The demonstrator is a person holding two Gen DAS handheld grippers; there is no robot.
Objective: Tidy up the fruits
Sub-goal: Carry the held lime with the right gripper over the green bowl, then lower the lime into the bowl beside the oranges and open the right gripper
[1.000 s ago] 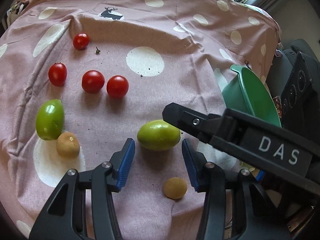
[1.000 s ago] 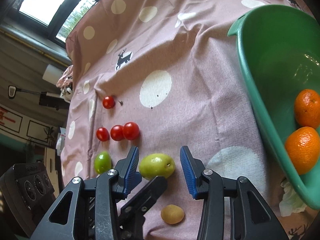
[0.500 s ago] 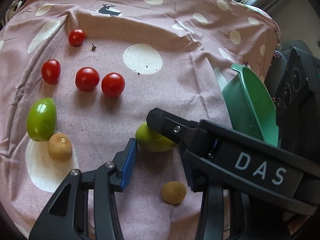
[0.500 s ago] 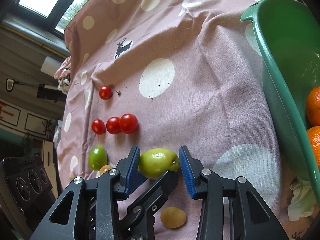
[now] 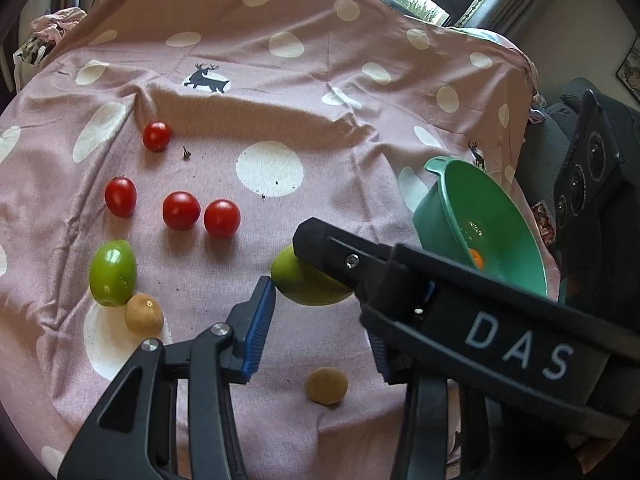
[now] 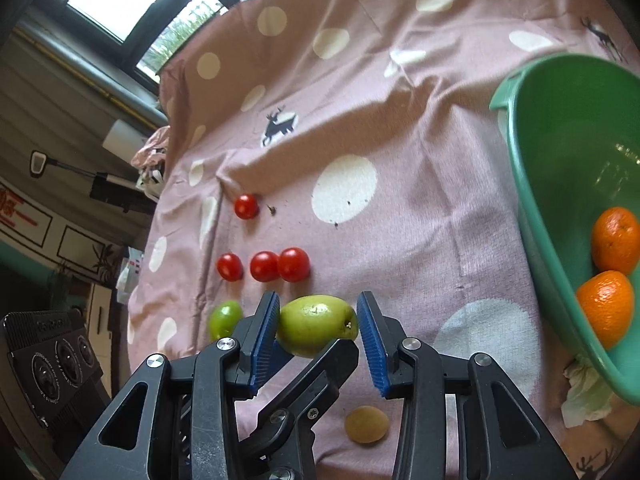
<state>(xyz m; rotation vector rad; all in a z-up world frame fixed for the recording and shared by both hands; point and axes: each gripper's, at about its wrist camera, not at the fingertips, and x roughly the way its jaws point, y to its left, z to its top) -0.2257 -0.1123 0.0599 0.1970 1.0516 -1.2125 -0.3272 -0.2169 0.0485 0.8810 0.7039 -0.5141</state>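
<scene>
Currently gripped: a green oval fruit (image 6: 316, 324), perhaps a jujube, sitting in the near middle of the cloth-covered worktop (image 5: 280, 120), left of the basin.
Right gripper (image 6: 318, 312): its blue pads (image 6: 266, 328) press on the two ends of this fruit, so it is pinching it.
Left gripper (image 5: 320, 300): its jaws have just been closing with the same fruit between them. One pad tip touches the fruit's edge; whether it truly clamps I cannot tell.
Why both grippers meet here: probably a shared, steadier hold on a smooth, rounded fruit before carrying it.
Likely destination: the green basin (image 6: 560, 140), tilted at the right edge, already holding two mandarins (image 6: 616, 236), so sorted fruit seems to collect there.
Left on the cloth: four cherry tomatoes (image 5: 181, 210), grouped loosely beyond the held fruit; a second green fruit (image 5: 113, 272) touching a small brown fruit (image 5: 143, 313); another brown fruit (image 5: 327, 385) lying nearest the cameras.
Hidden: the left gripper's far pad, covered by the right gripper's black body in the left wrist view.
Cut off: the basin's lower rim, and most of its inside from the left wrist.
Unclear: whether the held fruit rests on the cloth or hangs just above it.
</scene>
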